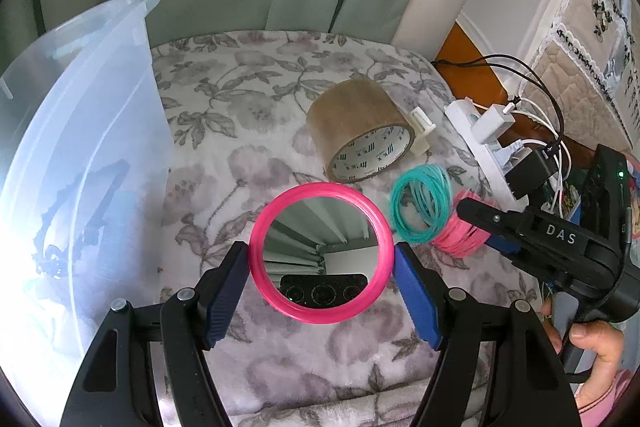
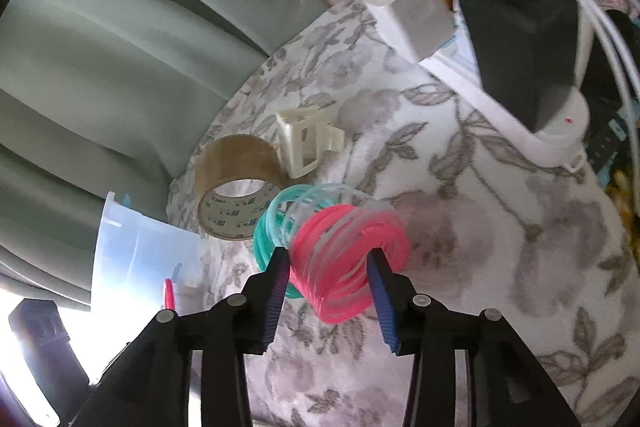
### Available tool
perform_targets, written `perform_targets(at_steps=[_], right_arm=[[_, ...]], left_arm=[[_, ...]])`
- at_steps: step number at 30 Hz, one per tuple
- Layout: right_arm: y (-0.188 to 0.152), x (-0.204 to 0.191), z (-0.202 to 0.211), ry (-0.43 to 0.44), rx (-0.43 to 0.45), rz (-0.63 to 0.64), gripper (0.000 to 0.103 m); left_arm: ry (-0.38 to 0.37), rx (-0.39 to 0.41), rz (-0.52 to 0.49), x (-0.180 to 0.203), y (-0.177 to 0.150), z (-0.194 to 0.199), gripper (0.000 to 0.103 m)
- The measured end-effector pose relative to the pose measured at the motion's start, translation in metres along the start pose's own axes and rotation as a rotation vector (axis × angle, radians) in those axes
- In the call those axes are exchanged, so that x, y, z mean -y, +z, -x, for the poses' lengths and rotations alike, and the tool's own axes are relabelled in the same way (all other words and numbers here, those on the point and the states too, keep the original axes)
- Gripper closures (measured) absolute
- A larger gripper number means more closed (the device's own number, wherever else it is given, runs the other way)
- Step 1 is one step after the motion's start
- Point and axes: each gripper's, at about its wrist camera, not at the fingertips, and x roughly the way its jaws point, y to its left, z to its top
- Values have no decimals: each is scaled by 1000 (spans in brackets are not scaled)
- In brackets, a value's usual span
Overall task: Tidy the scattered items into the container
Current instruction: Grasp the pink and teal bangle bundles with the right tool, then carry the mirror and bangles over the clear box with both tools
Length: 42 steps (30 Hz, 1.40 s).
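A round mirror with a pink rim (image 1: 320,227) lies on the flowered blanket (image 1: 240,99). My left gripper (image 1: 320,251) straddles it with both blue pads against the rim. A coil spring, teal (image 1: 420,203) at one end and pink (image 1: 460,239) at the other, rests to the mirror's right. My right gripper (image 2: 328,259) hovers over the blurred pink coils (image 2: 344,259); they are wider than the gap and nothing is pinched. A clear plastic container (image 1: 80,147) stands tilted at the left, a dark item showing through its wall.
A roll of brown tape (image 1: 360,131) and a white plastic clip (image 1: 422,131) lie behind the mirror. A white power strip (image 1: 488,143) with chargers and cables runs along the blanket's right edge. A hand (image 1: 596,351) holds the right gripper. Green curtains hang behind.
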Motion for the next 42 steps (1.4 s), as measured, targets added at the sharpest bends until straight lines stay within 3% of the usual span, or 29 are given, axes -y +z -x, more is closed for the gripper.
perform_targets(at_steps=[4, 10, 12, 15, 21, 35, 39, 42], right_arm=[[-5, -3, -14, -3, -8, 6, 59], [22, -1, -6, 6, 4, -33, 63], [25, -6, -2, 18, 11, -21, 81], [29, -16, 8, 28, 32, -4, 91], [50, -28, 38, 56, 72, -2, 92], [16, -73, 69, 141, 153, 83, 95], [40, -66, 103, 139, 181, 105, 95], [27, -74, 132, 144, 209, 123, 95]], left_arm=[[-2, -10, -1, 1, 0, -4, 29], [-4, -22, 2, 0, -2, -6, 29], [-6, -27, 4, 0, -2, -7, 29], [-9, -23, 2, 1, -3, -4, 29], [-11, -9, -4, 5, -2, 5, 29], [-34, 51, -11, 15, -5, 43, 29], [-48, 88, -7, 15, -6, 61, 29], [-65, 133, -14, 15, -5, 78, 29]])
